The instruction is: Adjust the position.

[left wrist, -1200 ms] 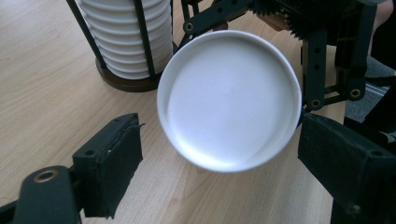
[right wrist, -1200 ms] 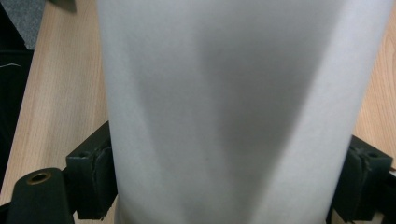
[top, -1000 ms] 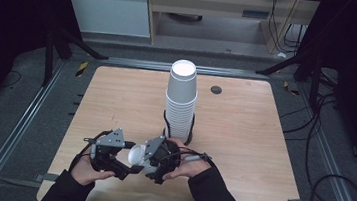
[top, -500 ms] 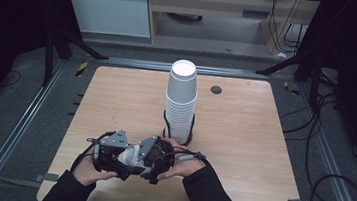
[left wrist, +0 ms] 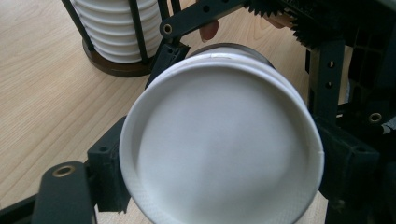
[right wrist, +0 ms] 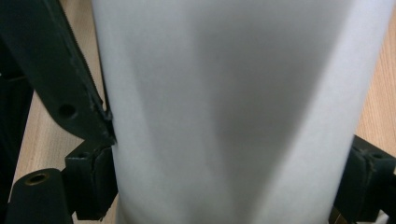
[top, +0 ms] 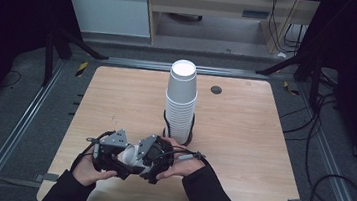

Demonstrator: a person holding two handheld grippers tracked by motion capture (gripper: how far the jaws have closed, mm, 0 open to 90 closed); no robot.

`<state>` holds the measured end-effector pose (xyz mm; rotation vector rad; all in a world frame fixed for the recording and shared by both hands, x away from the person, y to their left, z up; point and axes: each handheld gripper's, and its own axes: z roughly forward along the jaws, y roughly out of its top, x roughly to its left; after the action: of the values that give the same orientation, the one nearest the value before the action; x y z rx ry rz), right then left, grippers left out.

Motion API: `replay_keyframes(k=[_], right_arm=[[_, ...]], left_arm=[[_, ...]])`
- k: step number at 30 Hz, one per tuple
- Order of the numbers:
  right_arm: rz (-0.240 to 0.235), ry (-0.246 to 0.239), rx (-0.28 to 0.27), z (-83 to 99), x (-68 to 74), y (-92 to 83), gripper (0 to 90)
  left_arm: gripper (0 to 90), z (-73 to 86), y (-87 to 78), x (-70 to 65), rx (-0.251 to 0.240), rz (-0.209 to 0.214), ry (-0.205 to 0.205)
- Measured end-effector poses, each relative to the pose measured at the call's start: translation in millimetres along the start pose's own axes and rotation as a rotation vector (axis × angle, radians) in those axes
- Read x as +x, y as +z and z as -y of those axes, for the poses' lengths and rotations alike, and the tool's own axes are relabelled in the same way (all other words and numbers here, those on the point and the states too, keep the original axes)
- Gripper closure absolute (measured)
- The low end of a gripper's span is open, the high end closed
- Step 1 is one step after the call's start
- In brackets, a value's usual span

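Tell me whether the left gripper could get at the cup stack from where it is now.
Probably not yet. The left gripper has its jaws closed on a loose white cup, which the right gripper also clamps. The cup stack stands close behind with bare table around it.

White cup [left wrist: 219, 144] base clamped between jaws; cup stack [left wrist: 116, 28] behind.
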<state>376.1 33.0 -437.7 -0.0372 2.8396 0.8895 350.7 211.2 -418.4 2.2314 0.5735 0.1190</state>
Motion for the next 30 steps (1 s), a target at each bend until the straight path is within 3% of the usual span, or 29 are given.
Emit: replay_keyframes(k=[15, 23, 30], right_arm=[[0.009, 0.033, -0.034, 1.2, -3.2, -9.8, 5.0], [0.051, 0.077, -0.110, 6.1, -11.4, -37.9, 5.0], [0.090, 0.125, -0.168, 15.7, -17.1, -60.1, 5.1]], left_arm=[[21.2, 0.5, -3.1, 1.5, 0.013, -0.035, 0.013], [21.0, 4.0, -9.8, 10.0, -0.003, -0.049, -0.015], [20.9, 7.0, -15.1, 15.7, -0.046, -0.061, -0.036]])
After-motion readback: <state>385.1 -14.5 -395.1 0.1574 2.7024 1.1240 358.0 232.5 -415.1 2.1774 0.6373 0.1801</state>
